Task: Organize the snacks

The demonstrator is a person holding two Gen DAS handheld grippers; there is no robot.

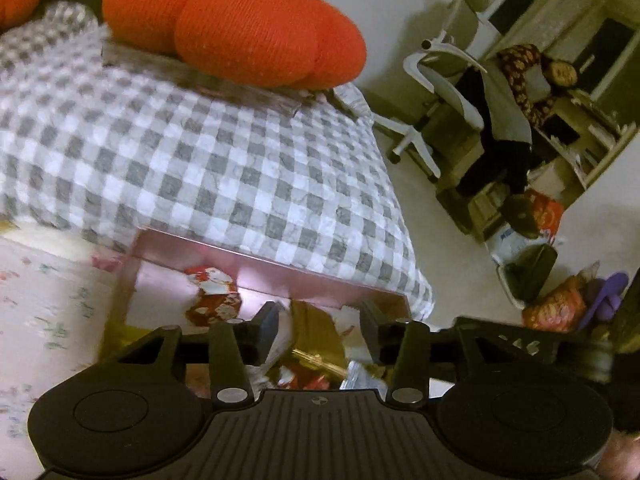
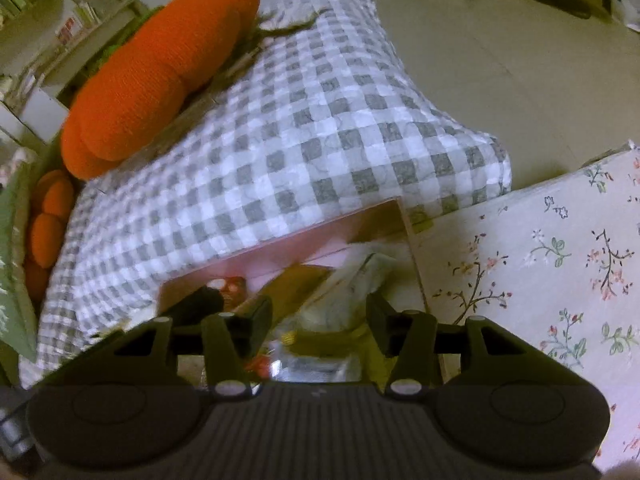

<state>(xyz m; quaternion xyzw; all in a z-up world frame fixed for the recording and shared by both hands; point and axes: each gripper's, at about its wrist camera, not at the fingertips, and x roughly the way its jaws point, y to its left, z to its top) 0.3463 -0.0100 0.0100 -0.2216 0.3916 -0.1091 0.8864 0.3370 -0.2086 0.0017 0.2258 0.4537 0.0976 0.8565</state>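
Note:
A pink box [image 1: 256, 268] lies on the bed against a checked pillow and holds wrapped snacks. In the left wrist view I see a red-and-white packet [image 1: 212, 292], a gold packet [image 1: 316, 332] and silver wrappers inside. My left gripper [image 1: 318, 330] is open, its fingers on either side of the gold packet just above the box. In the right wrist view the pink box [image 2: 280, 252] shows brown, white and red packets [image 2: 232, 286]. My right gripper [image 2: 320, 320] is open over a pale packet [image 2: 352, 284]; nothing is gripped.
A grey-checked pillow [image 1: 200, 148] lies behind the box with an orange plush cushion [image 1: 240, 24] on it. A floral sheet [image 2: 560, 264] covers the bed. An office chair [image 1: 440, 80], shelves and bags [image 1: 552, 304] stand on the floor to the right.

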